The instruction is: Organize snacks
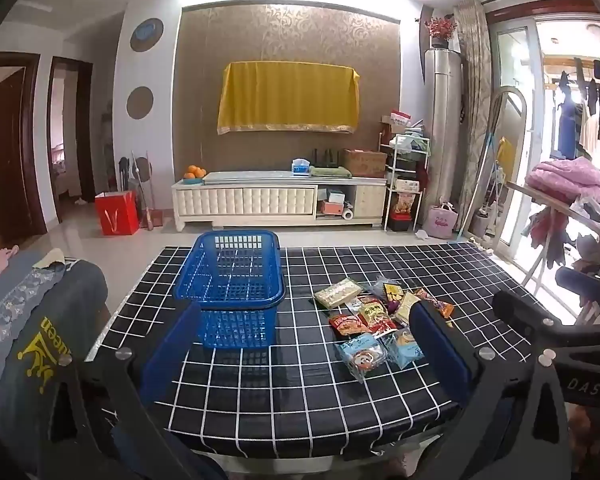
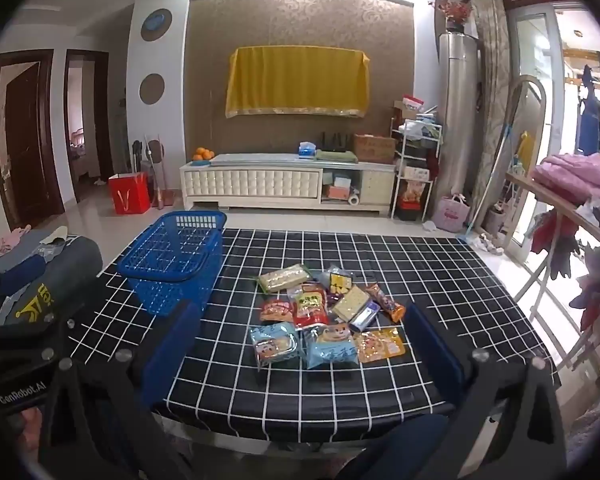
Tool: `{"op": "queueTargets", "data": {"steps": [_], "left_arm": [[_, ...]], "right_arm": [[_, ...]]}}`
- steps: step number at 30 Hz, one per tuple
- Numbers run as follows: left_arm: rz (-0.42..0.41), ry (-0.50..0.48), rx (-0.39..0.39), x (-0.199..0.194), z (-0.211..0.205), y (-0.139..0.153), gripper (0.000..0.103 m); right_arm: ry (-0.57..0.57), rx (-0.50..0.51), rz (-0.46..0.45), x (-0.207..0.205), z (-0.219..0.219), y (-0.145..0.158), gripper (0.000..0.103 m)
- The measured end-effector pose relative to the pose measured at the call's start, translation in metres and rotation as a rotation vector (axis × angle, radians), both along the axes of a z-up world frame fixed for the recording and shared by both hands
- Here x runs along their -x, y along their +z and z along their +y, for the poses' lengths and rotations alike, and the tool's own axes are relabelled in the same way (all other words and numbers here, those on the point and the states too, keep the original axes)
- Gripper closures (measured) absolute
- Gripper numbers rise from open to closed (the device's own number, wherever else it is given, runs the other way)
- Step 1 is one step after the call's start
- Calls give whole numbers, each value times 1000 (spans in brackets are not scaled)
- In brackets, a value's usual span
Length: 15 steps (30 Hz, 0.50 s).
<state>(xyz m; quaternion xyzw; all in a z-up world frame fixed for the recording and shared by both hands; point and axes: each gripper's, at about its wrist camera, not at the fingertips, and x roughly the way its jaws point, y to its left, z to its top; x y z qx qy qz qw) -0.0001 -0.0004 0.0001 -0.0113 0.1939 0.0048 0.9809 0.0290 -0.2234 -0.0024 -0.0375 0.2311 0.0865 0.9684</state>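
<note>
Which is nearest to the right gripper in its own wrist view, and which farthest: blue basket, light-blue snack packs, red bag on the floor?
1. Light-blue snack packs, straight ahead of the right gripper, front of the pile.
2. Blue basket, ahead to the left, on the table's far corner.
3. Red bag, on the floor beyond the table, left.

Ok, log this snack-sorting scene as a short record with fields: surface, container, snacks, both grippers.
surface: table under a black cloth with a white grid
container: blue plastic lattice basket, upright on the left part of the table, nothing visible inside
snacks: loose pile of small foil and plastic snack packets on the cloth, to the right of the basket, none in the basket
left gripper: open, holding nothing, near the table's front edge
right gripper: open, holding nothing, pointing at the packets
progress: sorting not yet begun
</note>
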Motion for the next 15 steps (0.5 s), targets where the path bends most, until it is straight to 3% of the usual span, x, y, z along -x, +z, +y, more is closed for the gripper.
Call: {"op": "queueTargets", "data": {"steps": [4, 5, 15], "left_arm": [[-5, 8, -19, 2, -5, 1, 0], [1, 1, 27, 2, 0, 2, 0], [25, -2, 30, 1, 2, -5, 0]], "right_arm": [[6, 5, 4, 1, 9, -5, 0], [6, 3, 5, 1, 7, -6, 0], [12, 6, 23, -1, 10, -7, 0]]}}
